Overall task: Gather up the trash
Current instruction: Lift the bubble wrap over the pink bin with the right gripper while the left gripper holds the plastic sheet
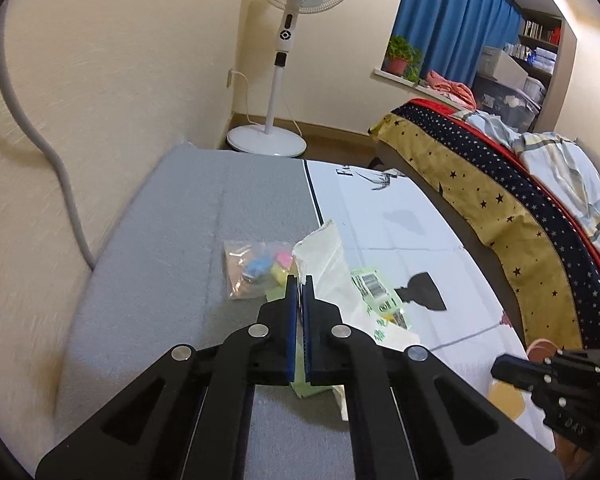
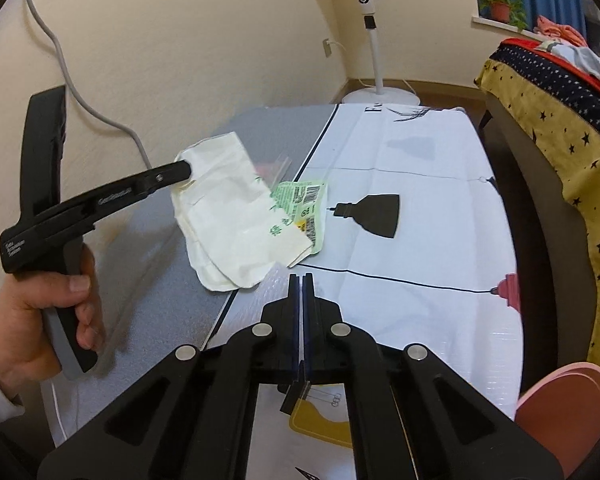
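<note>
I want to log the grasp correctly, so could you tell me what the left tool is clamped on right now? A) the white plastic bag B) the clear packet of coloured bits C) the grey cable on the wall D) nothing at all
A: in the right wrist view the left tool pinches the white plastic bag at its upper edge.

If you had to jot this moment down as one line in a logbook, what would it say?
left gripper: shut on white bag | right gripper: shut, nothing visibly held | green wrapper: on table
</note>
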Demonstrator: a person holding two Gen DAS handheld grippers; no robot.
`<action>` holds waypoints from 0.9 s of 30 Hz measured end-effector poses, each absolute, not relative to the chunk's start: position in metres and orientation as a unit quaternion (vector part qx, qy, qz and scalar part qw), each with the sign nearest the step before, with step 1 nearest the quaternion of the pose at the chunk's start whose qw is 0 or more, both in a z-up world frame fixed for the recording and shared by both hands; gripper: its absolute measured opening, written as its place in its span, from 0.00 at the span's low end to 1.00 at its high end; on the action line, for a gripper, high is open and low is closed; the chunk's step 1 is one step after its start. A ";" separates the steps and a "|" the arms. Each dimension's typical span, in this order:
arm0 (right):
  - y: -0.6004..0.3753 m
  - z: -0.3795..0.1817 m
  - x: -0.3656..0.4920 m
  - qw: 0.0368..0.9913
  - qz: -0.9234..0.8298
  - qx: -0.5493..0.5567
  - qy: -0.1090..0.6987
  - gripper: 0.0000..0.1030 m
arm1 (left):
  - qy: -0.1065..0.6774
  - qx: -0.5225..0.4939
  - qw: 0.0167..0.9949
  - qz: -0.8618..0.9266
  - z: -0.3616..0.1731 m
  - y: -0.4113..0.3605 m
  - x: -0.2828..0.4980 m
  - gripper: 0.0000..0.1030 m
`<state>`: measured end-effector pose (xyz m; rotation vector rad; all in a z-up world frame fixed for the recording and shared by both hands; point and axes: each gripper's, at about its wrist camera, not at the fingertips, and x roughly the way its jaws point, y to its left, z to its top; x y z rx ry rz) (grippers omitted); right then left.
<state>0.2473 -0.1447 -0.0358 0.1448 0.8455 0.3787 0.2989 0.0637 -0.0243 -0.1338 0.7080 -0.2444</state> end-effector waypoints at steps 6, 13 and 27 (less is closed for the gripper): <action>-0.150 -0.050 0.248 0.879 0.172 0.078 0.438 0.44 | 0.362 -0.041 0.923 -0.126 -0.031 0.062 0.294 0.02; -0.145 -0.068 0.252 0.864 0.171 0.080 0.466 0.57 | 0.363 -0.037 0.922 -0.131 -0.032 0.063 0.295 0.02; -0.143 -0.037 0.242 0.888 0.168 0.043 0.427 0.11 | 0.349 -0.025 0.928 -0.129 -0.020 0.064 0.284 0.02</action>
